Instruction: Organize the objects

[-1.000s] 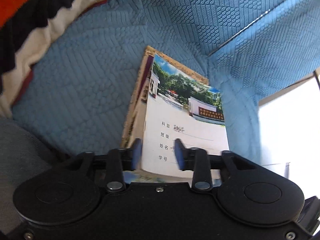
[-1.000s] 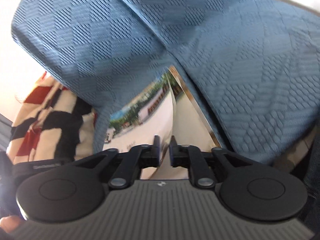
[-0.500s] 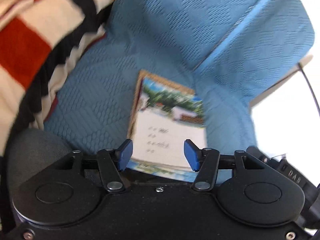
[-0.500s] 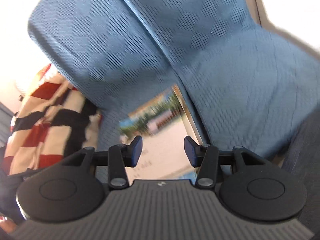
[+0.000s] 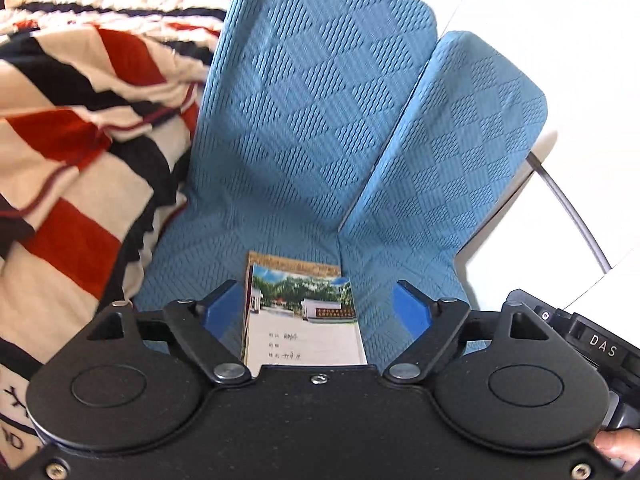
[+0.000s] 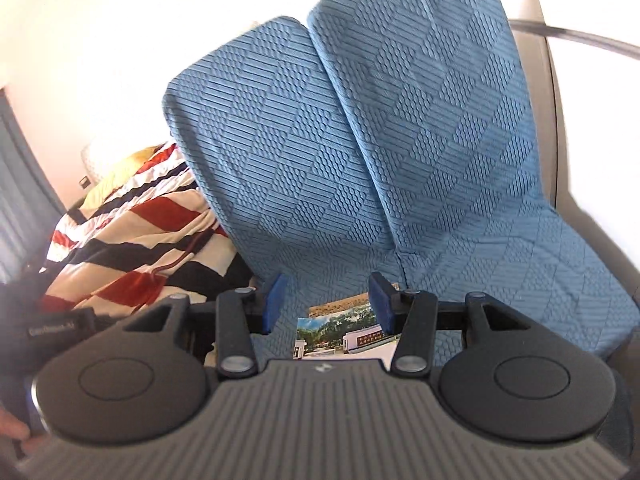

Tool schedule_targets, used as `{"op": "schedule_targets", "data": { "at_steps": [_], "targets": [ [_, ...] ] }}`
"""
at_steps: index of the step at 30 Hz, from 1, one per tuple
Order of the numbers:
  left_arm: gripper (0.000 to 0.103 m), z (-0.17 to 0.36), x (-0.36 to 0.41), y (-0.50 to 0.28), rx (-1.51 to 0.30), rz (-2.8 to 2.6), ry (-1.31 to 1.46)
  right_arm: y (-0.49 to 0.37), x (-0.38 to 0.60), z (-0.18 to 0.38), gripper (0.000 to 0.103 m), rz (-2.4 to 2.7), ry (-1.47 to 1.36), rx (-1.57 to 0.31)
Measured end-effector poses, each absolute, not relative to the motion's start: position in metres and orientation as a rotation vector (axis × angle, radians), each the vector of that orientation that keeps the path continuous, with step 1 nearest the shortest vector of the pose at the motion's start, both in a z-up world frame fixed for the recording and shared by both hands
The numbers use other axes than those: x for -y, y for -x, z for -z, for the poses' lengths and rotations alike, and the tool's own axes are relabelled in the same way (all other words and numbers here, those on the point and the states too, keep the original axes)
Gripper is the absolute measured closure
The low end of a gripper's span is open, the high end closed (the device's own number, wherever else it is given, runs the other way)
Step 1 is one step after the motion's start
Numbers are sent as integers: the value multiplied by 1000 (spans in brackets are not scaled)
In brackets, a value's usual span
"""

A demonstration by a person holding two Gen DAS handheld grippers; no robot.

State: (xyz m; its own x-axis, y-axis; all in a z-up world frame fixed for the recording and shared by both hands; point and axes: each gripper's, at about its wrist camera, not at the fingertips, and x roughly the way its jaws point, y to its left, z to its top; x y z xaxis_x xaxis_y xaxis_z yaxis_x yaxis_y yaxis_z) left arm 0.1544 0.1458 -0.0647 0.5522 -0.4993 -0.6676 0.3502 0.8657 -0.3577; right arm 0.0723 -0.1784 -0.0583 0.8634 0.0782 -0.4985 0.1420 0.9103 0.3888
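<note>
- Looking along the left wrist view: the left gripper (image 5: 316, 308) hangs above the seat with its jaws spread wide, having just been opening — nothing sits between the blue pads (image 5: 412, 312), which stand clear on either side of the booklets below.
- The booklets (image 5: 304, 320) lie flat on the blue sofa (image 5: 304, 120), at the back of the seat close to the join with the backrest. The top one shows a photo cover and handwritten lines; a brown-edged one peeks out beneath it at the far end, so they are stacked fairly square — a tidy pile, by my judgement deliberately set down.
- A striped blanket (image 5: 80, 140) is heaped to the left of the seat, not touching the stack.
- A finger (image 5: 618, 446) shows at the lower right corner, on the handle.
- Turning to the right wrist view: the right gripper (image 6: 326, 304) is likewise released, jaws parted about halfway and empty, held above the near end of the stack.
- Only the top of the stack's photo cover and the brown edge show here; the rest is hidden by the gripper body.
- Judgement: the stacking step appears complete, with both tools free.
</note>
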Motion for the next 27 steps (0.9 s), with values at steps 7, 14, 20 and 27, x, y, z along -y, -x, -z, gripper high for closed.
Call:
{"op": "schedule_targets", "data": {
  "at_steps": [7,14,20,27],
  "targets": [
    [1,54,-148,-132,-825,523,147,-53,168,52,53,3,-373,-533],
    [1,71,-148,-116,-848,527,139,-41,159,68,54,-5,-319,-580],
    [1,95,-151,-110,-878,499,136,-35,156,92,54,17,-296,-631],
    [1,113,-152,-103,-883,475,118,-35,156,113,54,34,-283,-665]
  ]
}}
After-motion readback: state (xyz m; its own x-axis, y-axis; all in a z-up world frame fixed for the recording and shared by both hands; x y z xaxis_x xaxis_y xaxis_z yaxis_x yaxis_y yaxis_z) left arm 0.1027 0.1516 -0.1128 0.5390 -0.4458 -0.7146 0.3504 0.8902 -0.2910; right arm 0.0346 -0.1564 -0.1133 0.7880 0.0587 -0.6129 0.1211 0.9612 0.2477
